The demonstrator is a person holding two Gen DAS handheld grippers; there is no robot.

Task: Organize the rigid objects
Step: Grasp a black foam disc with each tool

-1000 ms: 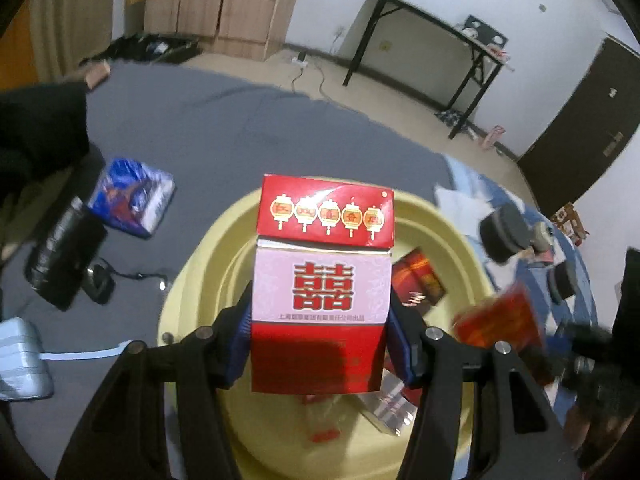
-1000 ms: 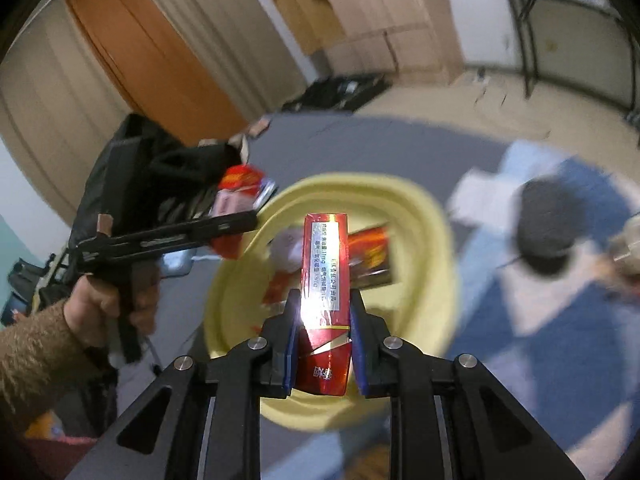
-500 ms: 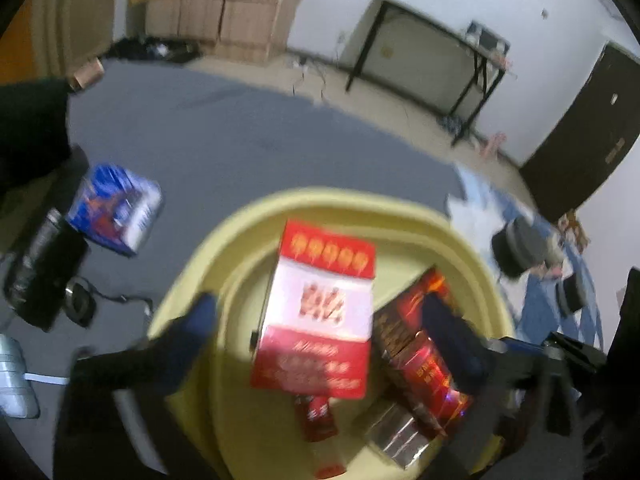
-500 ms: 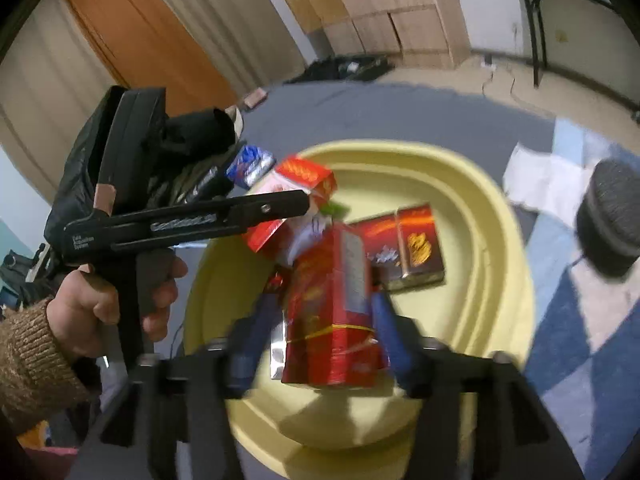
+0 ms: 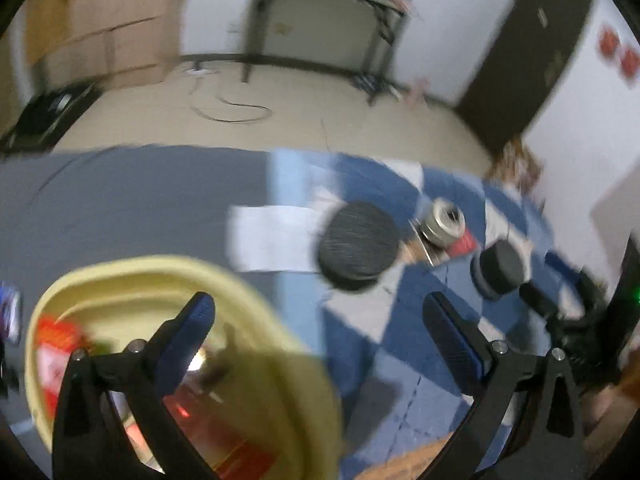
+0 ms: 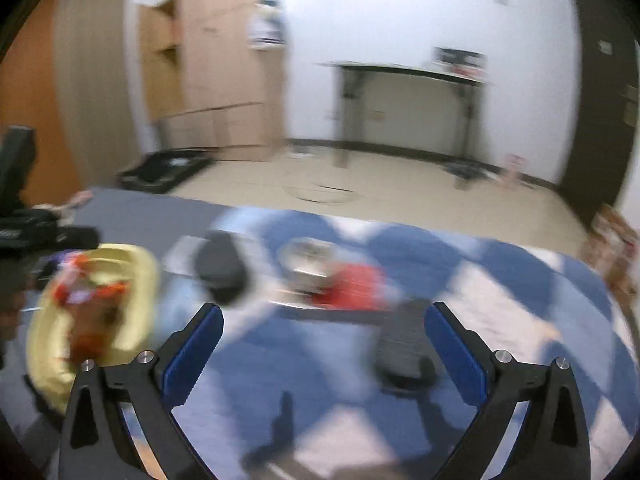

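Note:
Both views are blurred by motion. A yellow basin (image 5: 280, 344) sits at the lower left in the left wrist view and holds red boxes (image 5: 52, 344). My left gripper (image 5: 320, 320) is open and empty over the basin's right rim and the blue and white mat. In the right wrist view the basin (image 6: 136, 300) with the red boxes lies at the far left. My right gripper (image 6: 324, 332) is open and empty above the mat, facing a black round lid (image 6: 220, 268), a metal tin (image 6: 308, 260), a red item (image 6: 352, 284) and a black object (image 6: 404, 344).
On the mat lie a large black round lid (image 5: 360, 248), a metal tin (image 5: 444, 224) and a smaller black lid (image 5: 500, 268). A white paper (image 5: 276, 236) lies beside them. A black-legged table (image 6: 404, 72), cardboard boxes (image 6: 224, 80) and a dark door (image 5: 524, 52) stand at the back.
Both grippers opened and dropped their red boxes into the yellow basin. Both then swung right, away from the basin and toward the items on the blue mat.

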